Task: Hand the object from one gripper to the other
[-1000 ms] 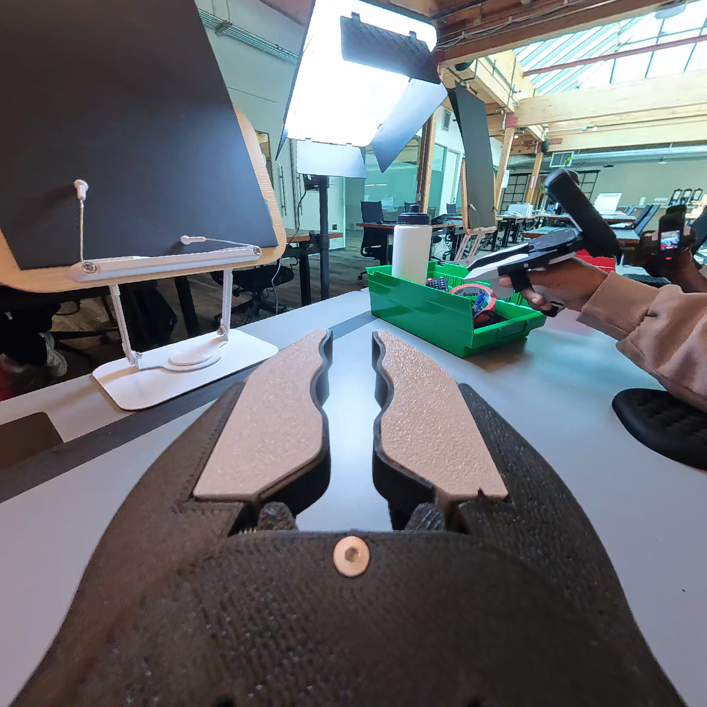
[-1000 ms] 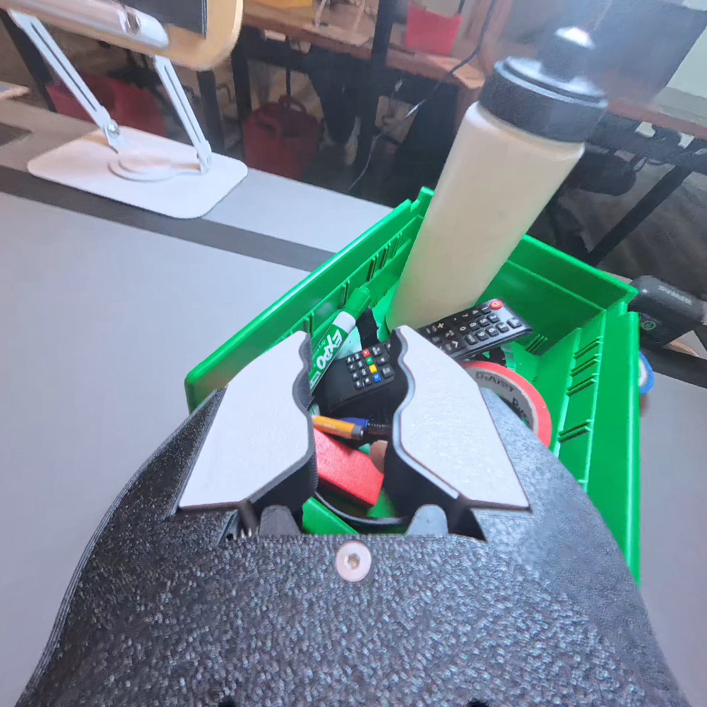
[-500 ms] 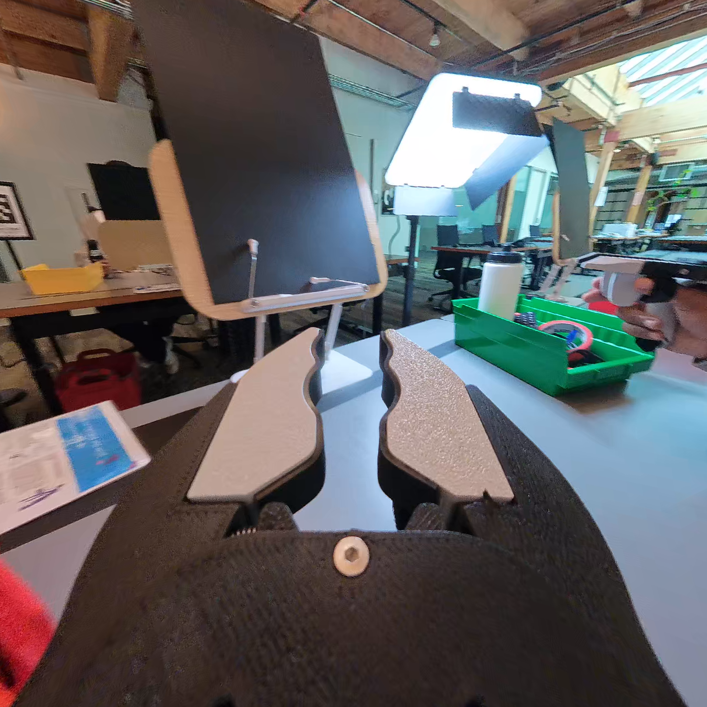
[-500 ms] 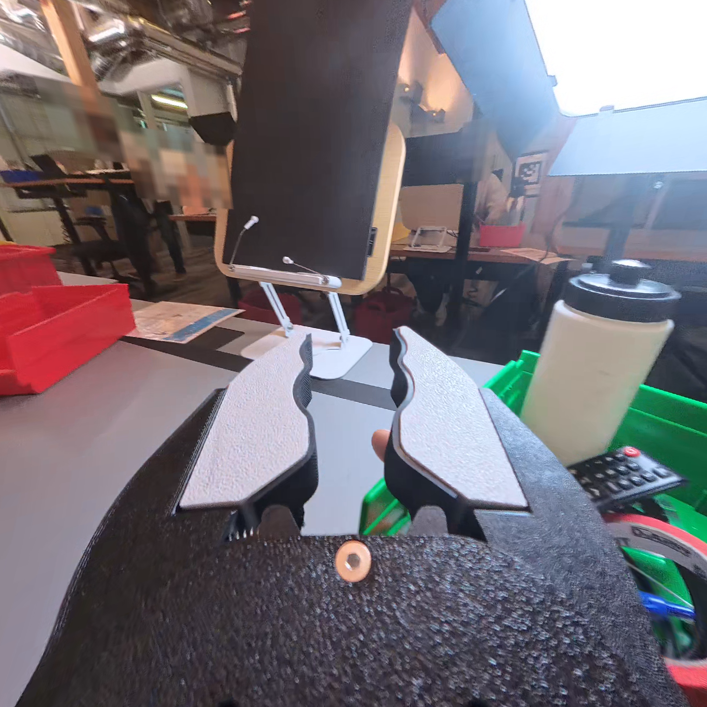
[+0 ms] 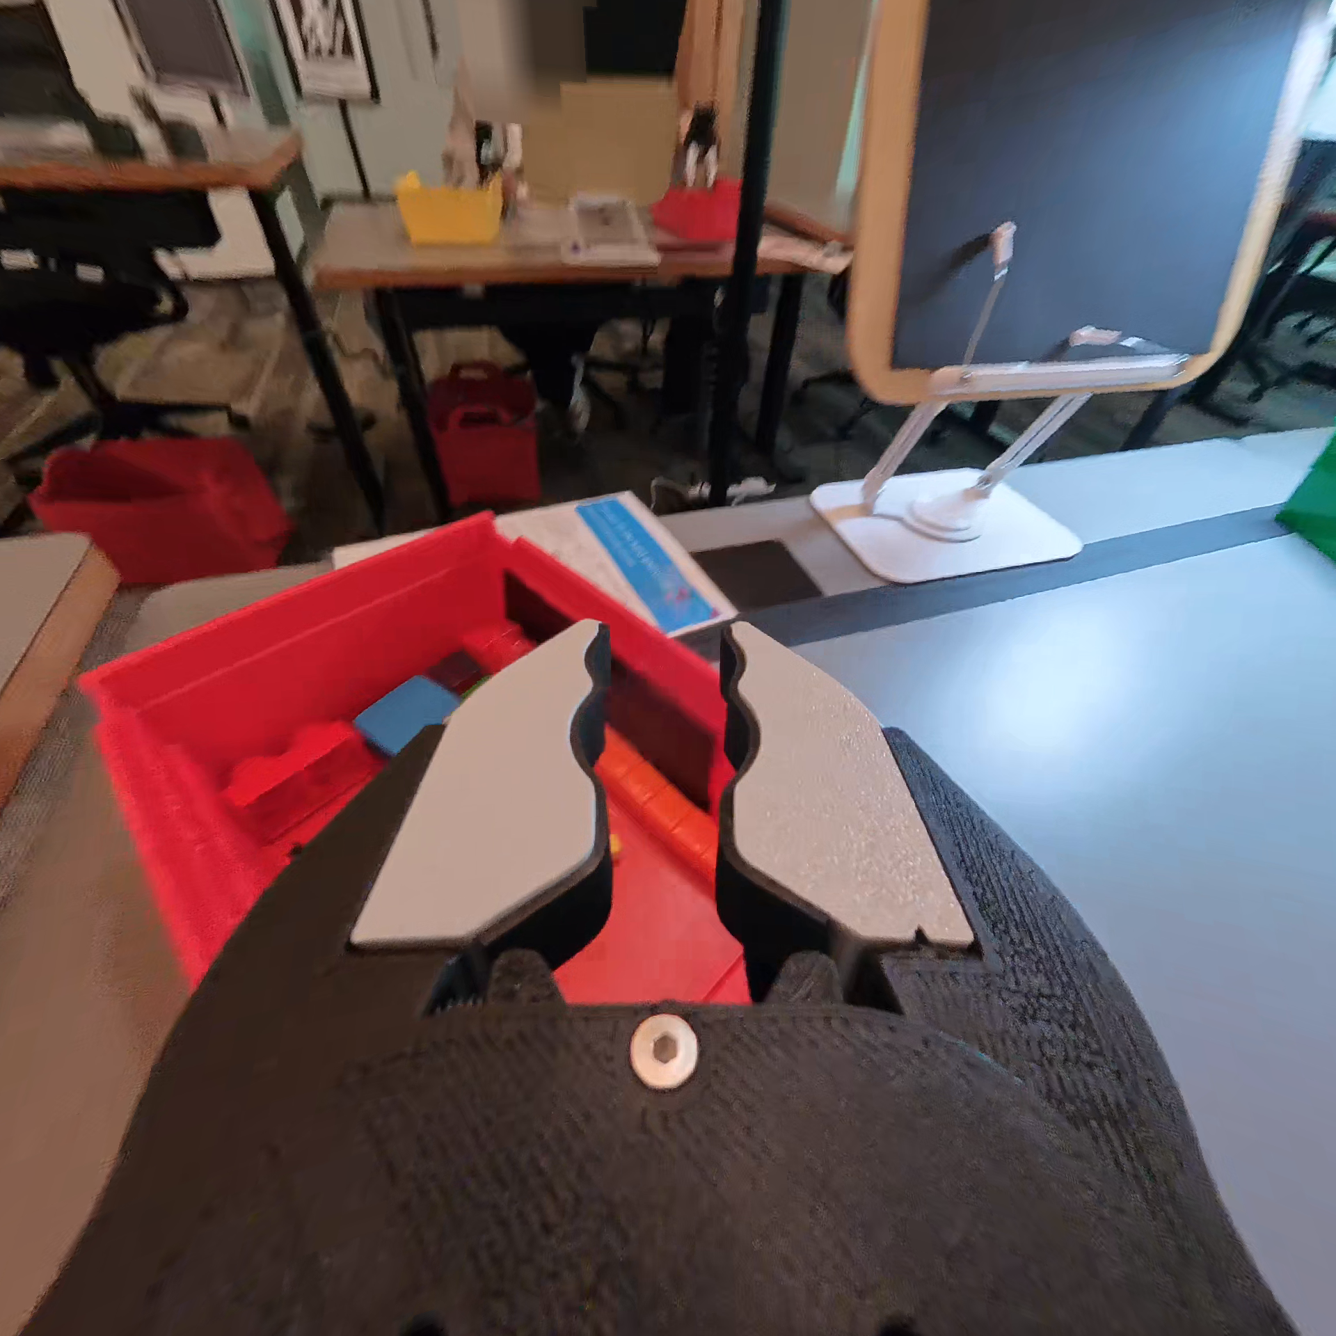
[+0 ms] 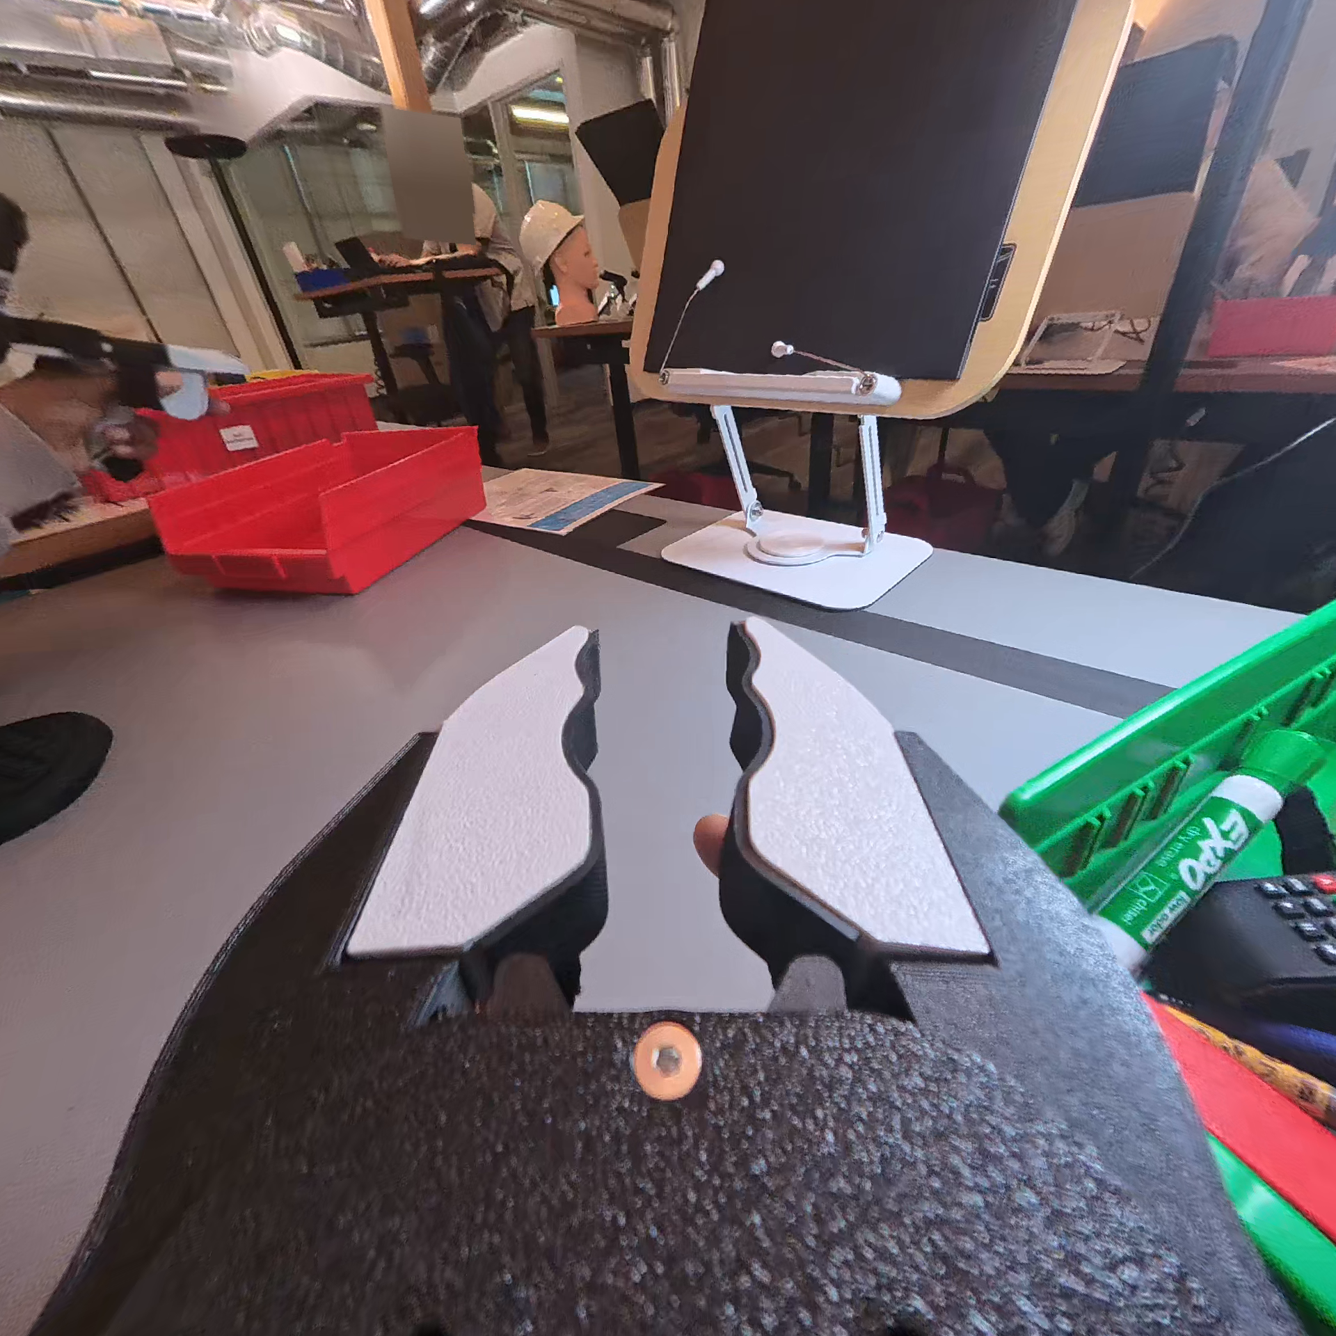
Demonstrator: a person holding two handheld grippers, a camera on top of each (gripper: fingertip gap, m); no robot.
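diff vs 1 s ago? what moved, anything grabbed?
The left claw swung left, away from the green plastic bin, and now points down into the red plastic bin of blocks. The right claw lifted out of the green bin and now faces the white tablet stand across the grey table. Nothing was grabbed or released: both claws stayed open and empty.

Grey bench with a dark strip across it. On it we record: one red bin, one printed sheet beside it, one white stand base, one green bin at the right edge.
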